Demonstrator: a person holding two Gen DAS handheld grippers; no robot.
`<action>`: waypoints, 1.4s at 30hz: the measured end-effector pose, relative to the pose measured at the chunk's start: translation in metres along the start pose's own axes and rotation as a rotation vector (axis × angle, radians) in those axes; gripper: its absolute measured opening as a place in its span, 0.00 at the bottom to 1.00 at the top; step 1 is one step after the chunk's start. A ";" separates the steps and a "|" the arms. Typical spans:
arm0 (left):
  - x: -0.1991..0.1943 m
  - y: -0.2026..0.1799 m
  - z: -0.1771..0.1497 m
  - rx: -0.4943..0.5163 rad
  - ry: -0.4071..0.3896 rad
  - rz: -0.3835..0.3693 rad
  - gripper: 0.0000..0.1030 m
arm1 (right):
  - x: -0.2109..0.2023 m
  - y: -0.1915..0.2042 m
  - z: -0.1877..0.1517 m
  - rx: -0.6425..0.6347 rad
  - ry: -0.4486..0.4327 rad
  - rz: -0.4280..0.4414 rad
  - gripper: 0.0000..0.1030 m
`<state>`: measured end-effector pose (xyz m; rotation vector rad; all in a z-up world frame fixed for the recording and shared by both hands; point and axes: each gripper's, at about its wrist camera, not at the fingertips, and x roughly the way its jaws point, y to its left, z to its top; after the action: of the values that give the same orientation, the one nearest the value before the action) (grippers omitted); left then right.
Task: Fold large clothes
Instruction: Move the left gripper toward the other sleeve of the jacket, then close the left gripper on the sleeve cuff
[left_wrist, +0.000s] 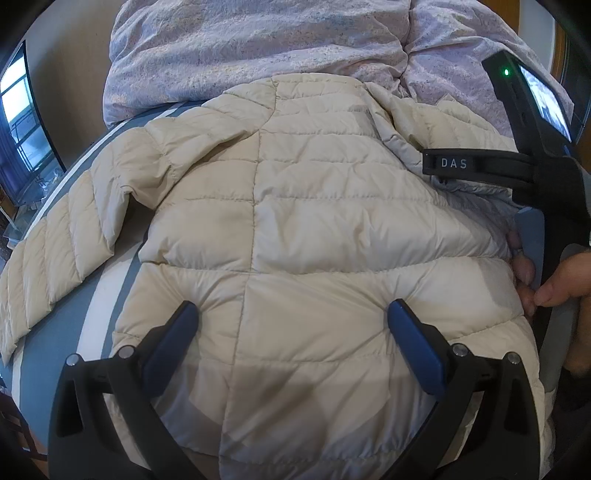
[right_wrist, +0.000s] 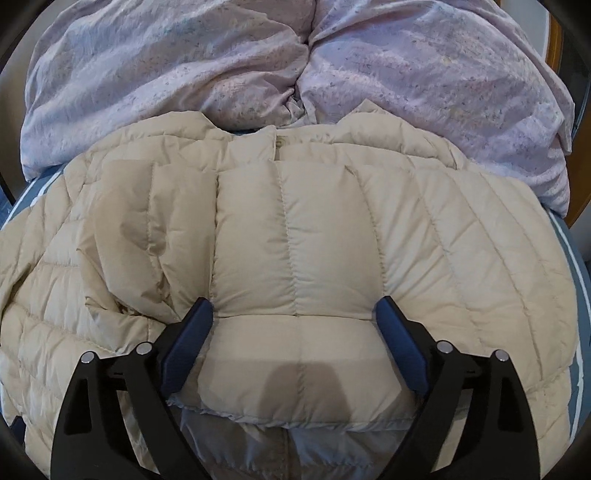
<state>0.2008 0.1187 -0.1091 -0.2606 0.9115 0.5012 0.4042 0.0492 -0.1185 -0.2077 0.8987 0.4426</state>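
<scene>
A cream quilted puffer jacket (left_wrist: 288, 206) lies spread on a blue-and-white striped bed sheet (left_wrist: 107, 291), one sleeve trailing to the left. My left gripper (left_wrist: 293, 314) is open, both blue fingers pressed down into the jacket's padding. In the right wrist view the same jacket (right_wrist: 314, 229) fills the frame, with a folded flap and its grey lining at the near edge. My right gripper (right_wrist: 293, 308) is open, its fingers resting on that flap. The right gripper also shows in the left wrist view (left_wrist: 443, 164) at the jacket's right side, held by a hand.
A crumpled lilac duvet (right_wrist: 258, 74) is piled behind the jacket across the bed. A window (left_wrist: 18, 122) is at far left. A wooden edge (right_wrist: 554, 40) shows at far right.
</scene>
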 end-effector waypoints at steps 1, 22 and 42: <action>-0.001 0.001 0.000 -0.003 -0.003 -0.006 0.98 | 0.000 -0.001 0.000 0.004 0.003 0.007 0.91; -0.077 0.236 -0.039 -0.405 -0.029 0.251 0.98 | 0.003 -0.003 0.000 0.013 0.006 0.027 0.95; -0.064 0.337 -0.061 -0.788 -0.080 0.096 0.53 | 0.004 -0.004 0.000 0.022 0.001 0.054 0.97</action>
<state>-0.0482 0.3615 -0.0952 -0.9064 0.6140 0.9434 0.4082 0.0472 -0.1216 -0.1639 0.9116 0.4831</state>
